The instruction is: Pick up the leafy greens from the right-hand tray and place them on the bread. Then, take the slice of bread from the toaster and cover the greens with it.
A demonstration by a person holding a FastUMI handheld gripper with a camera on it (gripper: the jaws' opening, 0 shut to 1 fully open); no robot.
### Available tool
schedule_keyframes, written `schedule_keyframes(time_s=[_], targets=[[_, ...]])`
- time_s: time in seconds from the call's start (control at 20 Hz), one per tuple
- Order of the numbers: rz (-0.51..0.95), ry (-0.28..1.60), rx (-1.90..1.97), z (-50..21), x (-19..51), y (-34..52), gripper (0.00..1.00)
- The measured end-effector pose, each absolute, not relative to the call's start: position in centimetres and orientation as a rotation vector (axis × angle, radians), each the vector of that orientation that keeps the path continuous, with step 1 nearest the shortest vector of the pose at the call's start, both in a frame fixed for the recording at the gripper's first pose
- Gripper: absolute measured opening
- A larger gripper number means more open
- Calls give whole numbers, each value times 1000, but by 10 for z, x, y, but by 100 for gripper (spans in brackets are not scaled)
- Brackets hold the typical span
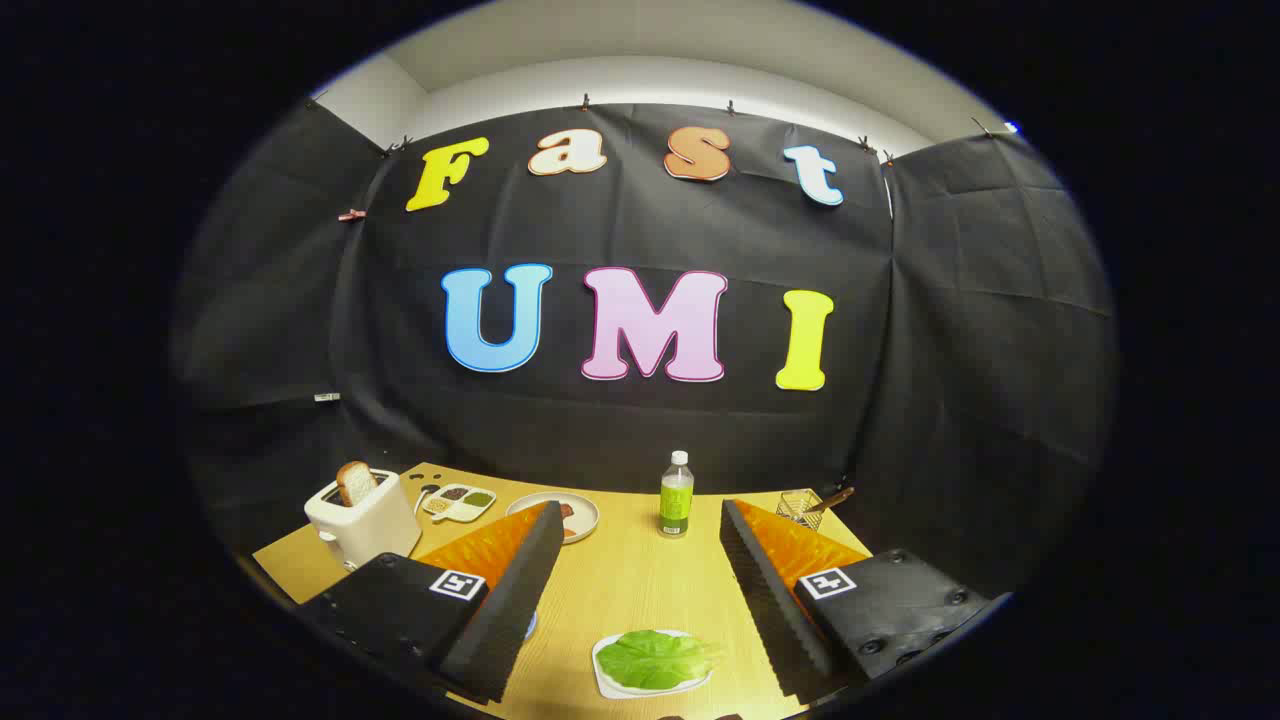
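Gripper view, tongs [640, 560] spread wide, flat green leafy greens [655, 657] on white tray [604, 680] between them

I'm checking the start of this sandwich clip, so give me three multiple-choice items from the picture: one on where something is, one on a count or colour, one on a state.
1. Where do the leafy greens lie?
A. on a small white tray between the fingers
B. in the toaster
C. beside the bottle

2. How many bread slices stand in the toaster?
A. none
B. one
C. three

3. How does the gripper stand?
A. shut on the greens
B. shut on the bottle
C. open, holding nothing

Answers:
1 A: the green leaf rests on the white tray on the table, between the two fingers.
2 B: a single bread slice sticks up from the white toaster.
3 C: the fingers are spread wide apart, with the bottle well beyond them and nothing gripped.
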State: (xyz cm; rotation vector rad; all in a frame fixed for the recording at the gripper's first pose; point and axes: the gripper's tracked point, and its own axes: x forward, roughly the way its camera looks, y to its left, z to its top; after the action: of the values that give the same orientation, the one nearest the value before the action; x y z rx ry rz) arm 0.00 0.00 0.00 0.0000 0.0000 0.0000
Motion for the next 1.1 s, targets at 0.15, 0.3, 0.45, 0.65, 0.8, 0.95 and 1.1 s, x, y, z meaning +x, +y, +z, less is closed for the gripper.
schedule_keyframes(time_s=[0.15, 0.3, 0.45, 0.65, 0.8, 0.95, 1.1], targets=[[-14, -9, 15, 5, 4, -3, 98], [-23, -3, 10, 2, 6, -5, 98], [-28, 15, 8, -5, 5, -5, 98], [-30, 33, 9, -9, 6, -5, 98], [-29, 40, 12, -11, 9, -6, 98], [1, 66, 19, -22, 11, -2, 98], [23, 95, 25, -34, 14, -1, 98]])
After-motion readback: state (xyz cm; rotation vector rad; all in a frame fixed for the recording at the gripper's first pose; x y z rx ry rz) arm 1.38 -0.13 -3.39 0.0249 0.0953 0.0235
